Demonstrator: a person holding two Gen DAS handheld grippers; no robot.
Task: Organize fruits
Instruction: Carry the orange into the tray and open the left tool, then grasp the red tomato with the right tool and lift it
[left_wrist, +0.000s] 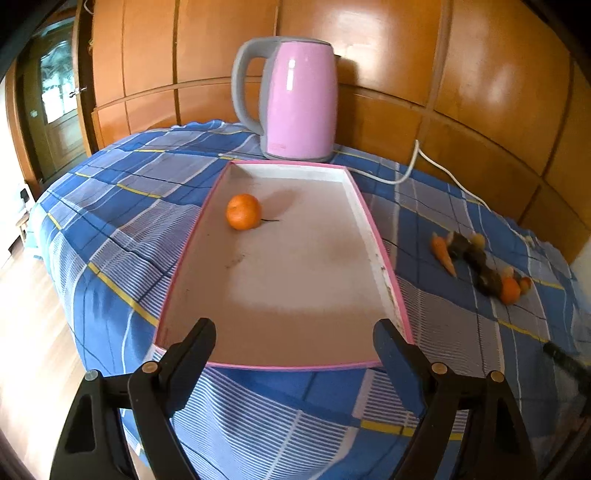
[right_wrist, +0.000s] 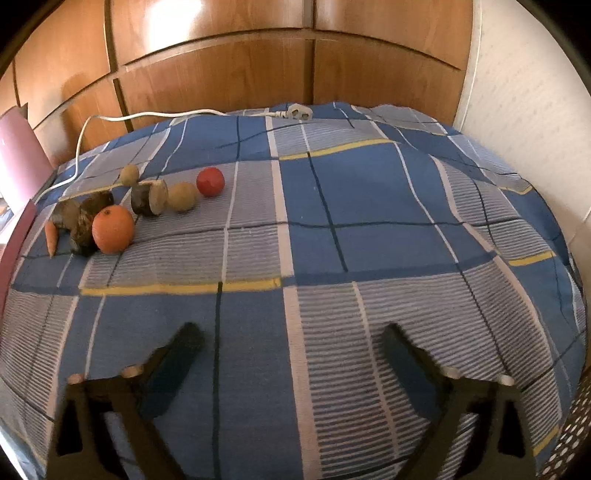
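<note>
A pink-rimmed white tray (left_wrist: 364, 218) lies on the blue checked cloth, and one small orange (left_wrist: 243, 211) rests in its far left part. My left gripper (left_wrist: 295, 334) hangs open over the tray's near edge with nothing between its fingers. In the right wrist view an orange (right_wrist: 112, 229), a red tomato (right_wrist: 210, 181), a carrot (right_wrist: 51, 236), two potatoes (right_wrist: 181, 196) and dark cut root pieces (right_wrist: 149, 197) lie in a loose row at the left. My right gripper (right_wrist: 293, 341) is open above bare cloth, well short of that row.
A pink electric kettle (left_wrist: 295, 99) stands behind the tray, its white cord (right_wrist: 147, 116) and plug (right_wrist: 297, 112) trailing along the table's back edge. Wooden panelling closes the back. The same produce row (left_wrist: 480, 262) lies right of the tray.
</note>
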